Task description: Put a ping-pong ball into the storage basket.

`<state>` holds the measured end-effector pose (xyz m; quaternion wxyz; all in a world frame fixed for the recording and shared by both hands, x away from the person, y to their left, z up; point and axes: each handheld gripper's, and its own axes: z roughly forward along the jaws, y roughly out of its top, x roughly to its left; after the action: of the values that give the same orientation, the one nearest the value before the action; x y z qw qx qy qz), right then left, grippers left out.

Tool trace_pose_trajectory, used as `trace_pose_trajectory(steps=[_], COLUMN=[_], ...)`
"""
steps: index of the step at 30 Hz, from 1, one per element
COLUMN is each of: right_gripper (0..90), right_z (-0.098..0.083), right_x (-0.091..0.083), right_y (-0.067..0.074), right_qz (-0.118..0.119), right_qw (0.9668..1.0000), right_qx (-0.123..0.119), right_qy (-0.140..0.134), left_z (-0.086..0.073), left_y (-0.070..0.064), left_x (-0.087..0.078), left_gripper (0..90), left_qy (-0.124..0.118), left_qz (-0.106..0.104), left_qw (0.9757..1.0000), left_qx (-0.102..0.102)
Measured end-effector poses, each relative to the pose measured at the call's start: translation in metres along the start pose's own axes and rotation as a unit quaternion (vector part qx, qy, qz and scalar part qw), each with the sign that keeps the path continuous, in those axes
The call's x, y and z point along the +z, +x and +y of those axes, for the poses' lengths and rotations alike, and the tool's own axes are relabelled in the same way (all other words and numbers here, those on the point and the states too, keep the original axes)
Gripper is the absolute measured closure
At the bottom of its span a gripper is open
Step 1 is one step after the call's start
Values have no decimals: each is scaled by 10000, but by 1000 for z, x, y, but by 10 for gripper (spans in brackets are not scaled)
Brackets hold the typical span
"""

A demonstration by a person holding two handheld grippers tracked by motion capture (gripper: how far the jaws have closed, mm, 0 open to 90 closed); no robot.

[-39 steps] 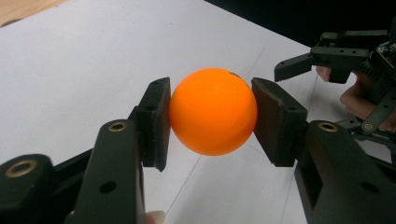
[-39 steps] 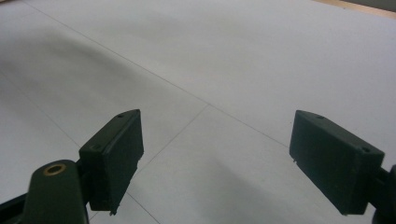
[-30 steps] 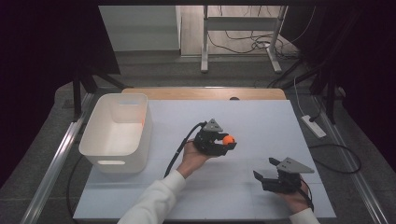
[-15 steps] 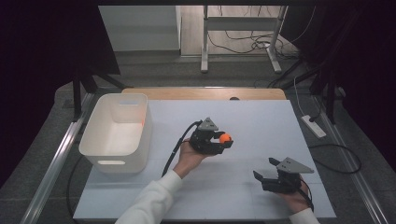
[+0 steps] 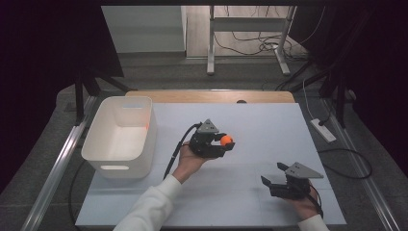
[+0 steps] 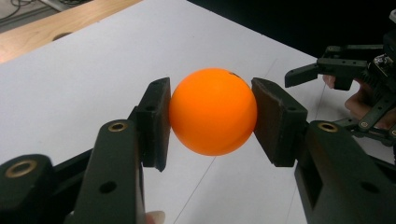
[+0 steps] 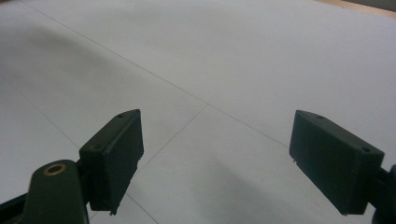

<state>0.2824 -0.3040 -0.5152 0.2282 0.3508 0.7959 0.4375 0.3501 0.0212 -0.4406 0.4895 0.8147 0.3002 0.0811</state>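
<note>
Pads of the left gripper (image 6: 212, 119) press both sides of the orange ball (image 6: 213, 112), plain in its close view; from above, the ball (image 5: 226, 140) hangs mid-table. Right gripper (image 5: 272, 179) rests near-right, jaws wide and empty.

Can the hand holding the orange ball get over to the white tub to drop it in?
Probably yes. The left gripper has its fingers shut on the orange ball, and the white tub sits open-topped to its left. Only bare table shows between them, and the right gripper is off to the other side.
</note>
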Motion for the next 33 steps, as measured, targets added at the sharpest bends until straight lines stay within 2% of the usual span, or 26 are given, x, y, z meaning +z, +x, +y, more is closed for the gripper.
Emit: trace_pose_trajectory(steps=[7,16,33], right_gripper=[177,177,177], right_z=[0,0,0], right_x=[0,0,0], right_y=[0,-1,-1], right_qz=[-15,-45,-70], right_qw=[10000,10000,10000], right_qx=[14,43,47], right_qy=[-1,-5,12], left_z=[1,2,3], left_y=[2,7,11], left_x=[-7,-21,-35], left_gripper=[504,504,504], left_qy=[15,-98,-248], left_qz=[68,137,218], left_qw=[10000,9999,9994], left_qx=[39,-25,-46])
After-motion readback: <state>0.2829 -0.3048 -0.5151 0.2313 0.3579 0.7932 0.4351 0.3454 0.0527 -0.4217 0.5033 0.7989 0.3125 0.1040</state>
